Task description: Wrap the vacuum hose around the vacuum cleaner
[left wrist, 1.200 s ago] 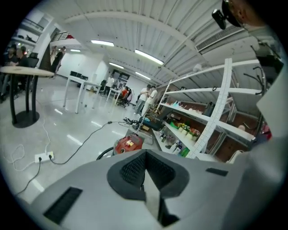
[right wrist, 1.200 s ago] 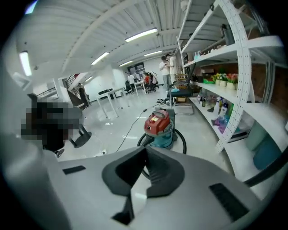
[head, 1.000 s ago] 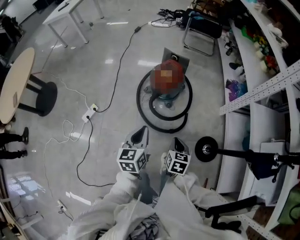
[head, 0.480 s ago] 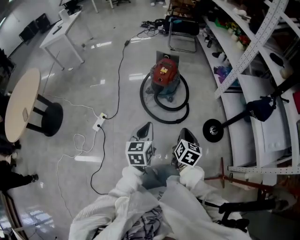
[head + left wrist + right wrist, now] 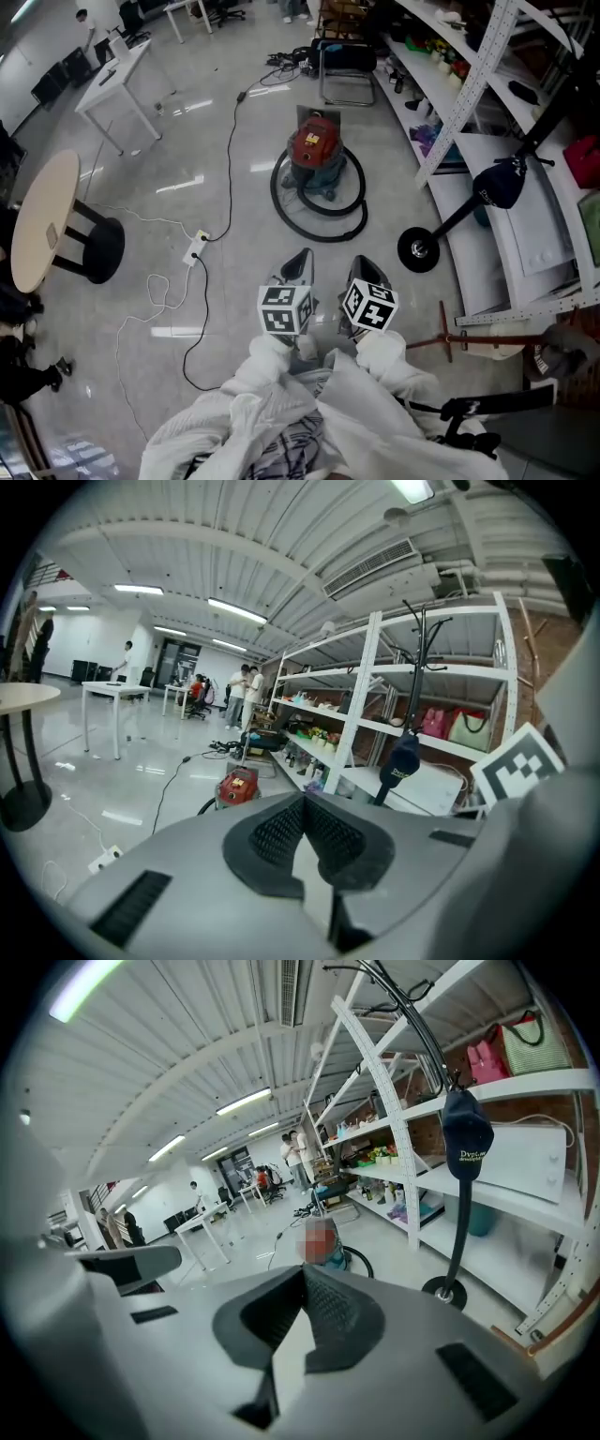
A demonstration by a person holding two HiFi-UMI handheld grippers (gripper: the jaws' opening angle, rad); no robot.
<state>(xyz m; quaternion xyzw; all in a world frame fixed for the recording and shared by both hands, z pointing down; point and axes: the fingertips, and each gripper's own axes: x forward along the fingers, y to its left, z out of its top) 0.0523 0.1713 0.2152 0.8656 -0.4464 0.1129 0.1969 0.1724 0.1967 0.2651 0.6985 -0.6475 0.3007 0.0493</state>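
Both grippers have drawn back from the vacuum cleaner (image 5: 314, 148), which now sits smaller at upper centre of frame, with the black hose (image 5: 349, 228) ringed on the floor round its base. Left gripper (image 5: 300, 258) and right gripper (image 5: 362, 266) are closed tight and empty. Wrapping looks done; the next move, if any, is snugging the loose loop.

You are facing bare floor (image 5: 262, 253) up to the vacuum cleaner (image 5: 316, 150). A black cable (image 5: 230, 159) is trailing on your left; a stand base (image 5: 418, 250) and shelves (image 5: 525, 216) are crowding your right, seemingly close.
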